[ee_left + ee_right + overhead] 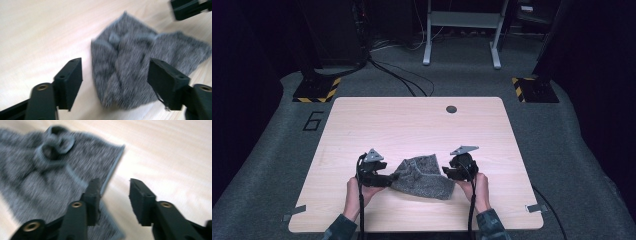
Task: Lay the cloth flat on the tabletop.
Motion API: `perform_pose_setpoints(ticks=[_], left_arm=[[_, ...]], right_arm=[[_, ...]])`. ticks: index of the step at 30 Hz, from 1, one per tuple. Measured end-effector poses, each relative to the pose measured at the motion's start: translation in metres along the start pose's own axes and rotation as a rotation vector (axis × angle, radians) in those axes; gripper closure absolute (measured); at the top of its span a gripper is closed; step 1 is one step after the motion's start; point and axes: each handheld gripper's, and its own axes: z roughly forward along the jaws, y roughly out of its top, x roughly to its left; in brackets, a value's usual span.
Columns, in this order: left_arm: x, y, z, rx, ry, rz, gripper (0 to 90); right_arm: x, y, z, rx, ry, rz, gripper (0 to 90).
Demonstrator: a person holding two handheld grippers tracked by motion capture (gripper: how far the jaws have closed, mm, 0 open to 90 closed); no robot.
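A crumpled grey knitted cloth (422, 177) lies on the light wooden table (412, 120) near its front edge, between my two grippers. My left gripper (389, 179) is at the cloth's left end; in the left gripper view its jaws (115, 67) stand wide open on either side of the cloth (130, 70), pressing on nothing. My right gripper (447, 172) is at the cloth's right end; in the right gripper view it (113, 183) is open over the cloth's hemmed edge (50, 175), with bare table between the jaws. The right gripper's tip (187, 8) appears beyond the cloth.
A dark round grommet (451, 109) sits near the table's far edge. Grey tape strips mark the front corners (294, 212). Beyond the table are black stand bases with yellow-black tape (317, 90), cables on the carpet and a white frame (462, 30).
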Motion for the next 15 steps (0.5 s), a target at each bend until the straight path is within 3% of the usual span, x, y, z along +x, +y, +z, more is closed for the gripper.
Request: perform_pose_setpoints(ticks=[2, 4, 5, 6, 9, 10, 12, 13, 14, 15], left_arm=[[-0.004, 0.008, 0.001, -0.009, -0.001, 0.019, 26.0], [-0.013, 0.019, 0.009, -0.001, 0.001, 0.05, 26.0], [-0.016, 0.022, 0.014, 0.015, -0.007, 0.066, 26.0], [-0.024, 0.028, 0.031, 0.061, -0.015, 0.096, 26.5], [-0.029, 0.03, 0.048, 0.113, -0.024, 0.111, 28.9], [-0.032, 0.027, 0.06, 0.158, -0.016, 0.135, 36.2], [-0.034, 0.021, 0.068, 0.173, -0.038, 0.145, 53.9], [-0.034, 0.021, 0.068, 0.173, -0.038, 0.145, 64.6], [-0.035, 0.014, 0.069, 0.175, -0.062, 0.152, 71.2], [-0.035, 0.014, 0.069, 0.175, -0.062, 0.152, 75.8]], right_arm=[[0.001, 0.005, 0.005, 0.008, 0.007, -0.015, 52.0], [0.01, 0.016, 0.027, 0.035, 0.027, -0.052, 45.8], [0.01, 0.016, 0.027, 0.035, 0.027, -0.052, 45.8], [0.015, 0.019, 0.039, 0.046, 0.031, -0.071, 46.0], [0.022, 0.022, 0.052, 0.058, 0.02, -0.089, 49.7], [0.022, 0.023, 0.055, 0.068, 0.027, -0.105, 52.9], [0.024, 0.022, 0.059, 0.084, 0.015, -0.108, 63.8], [0.024, 0.022, 0.059, 0.084, 0.015, -0.108, 63.8], [0.024, 0.019, 0.062, 0.095, 0.009, -0.114, 72.5], [0.024, 0.019, 0.062, 0.095, 0.009, -0.114, 72.5]])
